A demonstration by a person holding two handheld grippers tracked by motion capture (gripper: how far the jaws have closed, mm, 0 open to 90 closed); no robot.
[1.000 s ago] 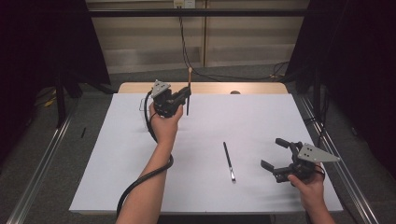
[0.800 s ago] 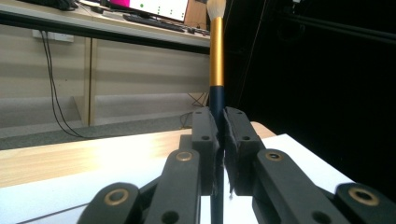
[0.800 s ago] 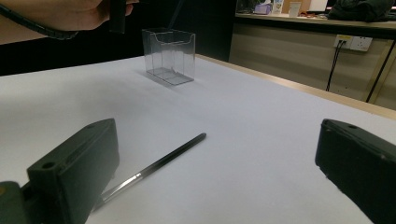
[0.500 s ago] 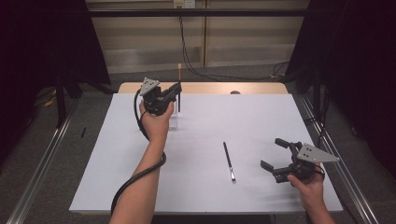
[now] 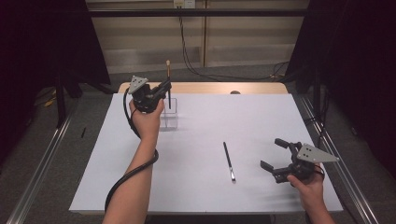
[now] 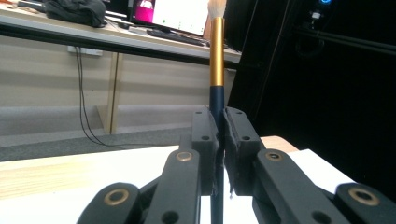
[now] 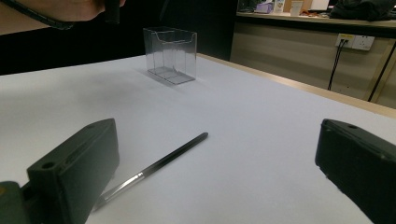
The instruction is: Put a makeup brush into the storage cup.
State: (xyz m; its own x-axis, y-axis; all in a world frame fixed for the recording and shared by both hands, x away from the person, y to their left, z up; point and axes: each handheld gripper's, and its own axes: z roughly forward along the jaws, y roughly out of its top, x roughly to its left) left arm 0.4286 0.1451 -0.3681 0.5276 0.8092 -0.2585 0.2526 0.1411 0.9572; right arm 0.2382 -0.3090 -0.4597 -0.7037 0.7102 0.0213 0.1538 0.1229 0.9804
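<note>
My left gripper (image 5: 164,89) is raised over the far left of the white table (image 5: 261,116), shut on a dark-handled brush (image 5: 168,84). The brush stands upright, gold ferrule and pale bristles on top. In the left gripper view the brush (image 6: 216,60) is pinched between the jaws of my left gripper (image 6: 220,140). Its lower end hangs just over a clear plastic box (image 5: 169,120); whether it reaches inside I cannot tell. A second thin black brush (image 5: 228,161) lies flat on the table. My right gripper (image 5: 272,153) rests open to its right, with that brush (image 7: 159,163) and the box (image 7: 170,55) ahead of it.
A wooden strip (image 5: 210,87) runs along the table's far edge, with cables and a wall behind it. Metal rails (image 5: 42,158) flank the table on the floor. The left gripper's cable (image 5: 126,175) trails along the forearm.
My left hand has carried the upright brush leftward, bringing it over the clear box, which the hand no longer covers. The right gripper and the lying brush have stayed put.
</note>
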